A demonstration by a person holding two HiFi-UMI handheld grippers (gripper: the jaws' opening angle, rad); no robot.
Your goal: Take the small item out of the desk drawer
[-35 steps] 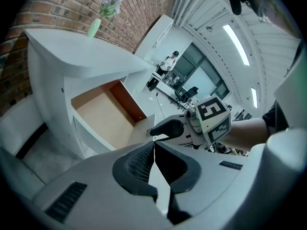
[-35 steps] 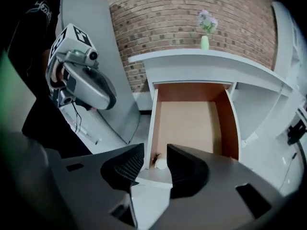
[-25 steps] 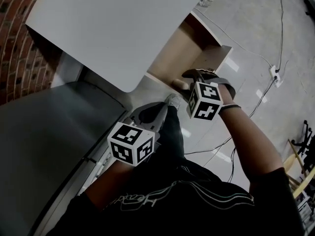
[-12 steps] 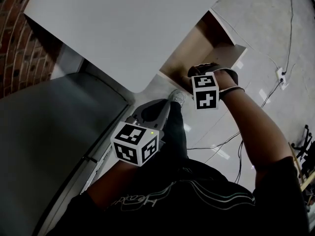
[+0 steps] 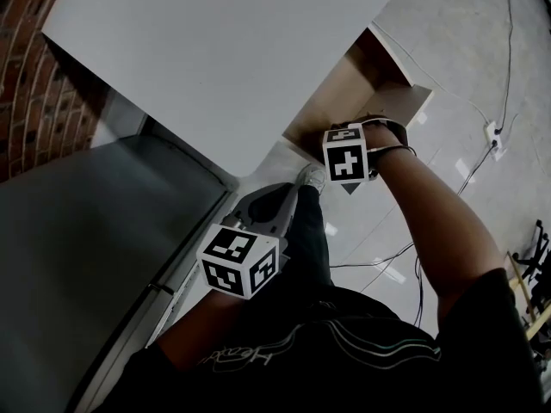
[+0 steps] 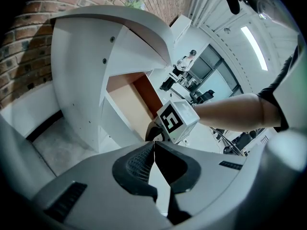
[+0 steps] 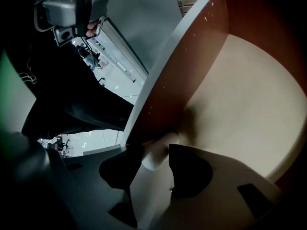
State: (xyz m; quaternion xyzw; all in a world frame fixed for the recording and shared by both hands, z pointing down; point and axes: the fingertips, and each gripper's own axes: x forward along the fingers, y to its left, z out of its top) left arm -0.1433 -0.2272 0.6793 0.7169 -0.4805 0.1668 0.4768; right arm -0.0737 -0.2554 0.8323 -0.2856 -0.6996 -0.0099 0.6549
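- As the head view is read from its left edge, a brick wall (image 5: 34, 76) comes first, with the white bench (image 5: 224, 50) standing against it.
- Left gripper (image 5: 286, 198): it hangs low in front of the bench, clear of the drawer. Its own view shows the fingers (image 6: 135, 164) clenched tip to tip with nothing between them. It takes no part in the work at this moment.
- Desk drawer (image 5: 340, 93): it is pulled out at the bench's right side, with the tan floor and darker side wall exposed. The opening step is judged complete.
- Right gripper (image 7: 156, 153): it points steeply down inside the drawer, close against the side wall. The fingers are apart and have just been closing.
- Small item (image 7: 152, 159): a pale, rounded object lies on the drawer floor beside the side wall, between the right fingers. It nearly fills the gap, but no firm clamp is evident. I record it as straddled and not yet held. What the item is cannot be made out.
- Floor (image 5: 465, 76): it is pale, to the right of the drawer, with cables trailing across it. It has no bearing on the task.
- Progress: the drawer is open and the item has been reached, which I judge as a little past halfway. Outstanding steps are to finish closing on the item, lift it clear of the drawer wall and bring it out.
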